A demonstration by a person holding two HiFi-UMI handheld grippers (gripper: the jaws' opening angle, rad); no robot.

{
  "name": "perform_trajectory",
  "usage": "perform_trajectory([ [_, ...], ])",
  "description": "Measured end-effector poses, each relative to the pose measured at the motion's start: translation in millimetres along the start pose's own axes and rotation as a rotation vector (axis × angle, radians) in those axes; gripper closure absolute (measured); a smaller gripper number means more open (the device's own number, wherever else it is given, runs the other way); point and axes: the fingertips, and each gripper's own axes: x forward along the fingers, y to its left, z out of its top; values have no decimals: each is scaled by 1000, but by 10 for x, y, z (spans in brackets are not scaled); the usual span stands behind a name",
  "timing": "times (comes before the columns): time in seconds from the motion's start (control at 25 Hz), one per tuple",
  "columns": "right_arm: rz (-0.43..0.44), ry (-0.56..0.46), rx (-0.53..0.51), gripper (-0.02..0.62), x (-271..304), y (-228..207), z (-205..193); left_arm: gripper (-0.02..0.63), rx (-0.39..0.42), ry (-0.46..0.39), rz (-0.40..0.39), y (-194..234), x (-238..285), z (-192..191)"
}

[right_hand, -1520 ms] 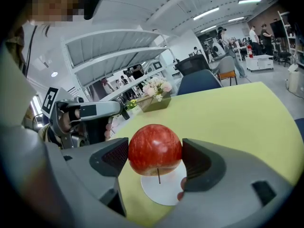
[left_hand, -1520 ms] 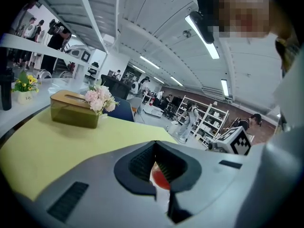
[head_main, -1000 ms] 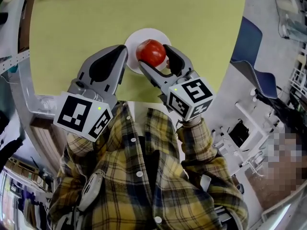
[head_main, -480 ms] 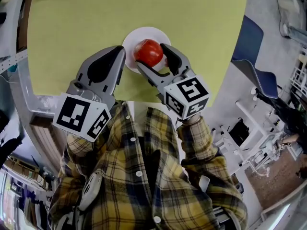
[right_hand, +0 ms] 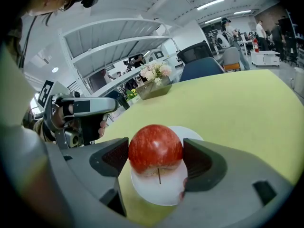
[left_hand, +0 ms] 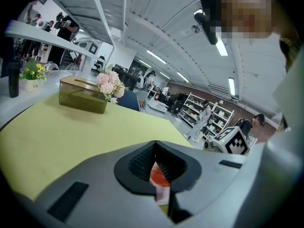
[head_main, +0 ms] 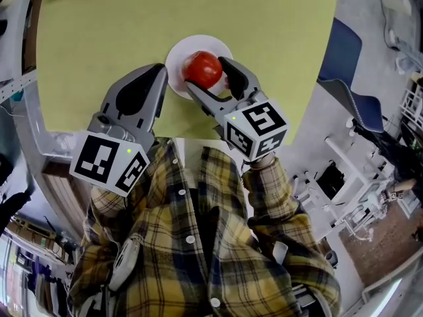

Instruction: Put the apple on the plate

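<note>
Red-skinned and glossy, the apple (right_hand: 155, 146) is gripped between the jaws of the right gripper (head_main: 206, 76), one pad on each flank. Its thin stem shows on the side facing back along the jaws. Just beyond and beneath the jaws lies the white plate (head_main: 177, 57) on the yellow-green worktop (head_main: 99, 25); whether fruit and plate touch I cannot tell. To finish well, lower it until it rests near the plate's middle. Then spread the jaws slowly and evenly, since a round apple set down stem-sideways may roll toward the rim. The skin turns paler around the stem and looks unbruised. The left gripper (head_main: 156, 84) hangs just beside the plate, jaws together, holding nothing.
</note>
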Motion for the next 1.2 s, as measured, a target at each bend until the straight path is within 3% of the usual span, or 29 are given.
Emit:
perform_trajectory([
  [0.84,4,11,-33,238,-10,60,70,600,-6,3,-17,34,22,54],
  [1.2,31,-32,-42,238,-101,189,241,600,9,-16,-21,-9,-35,187],
])
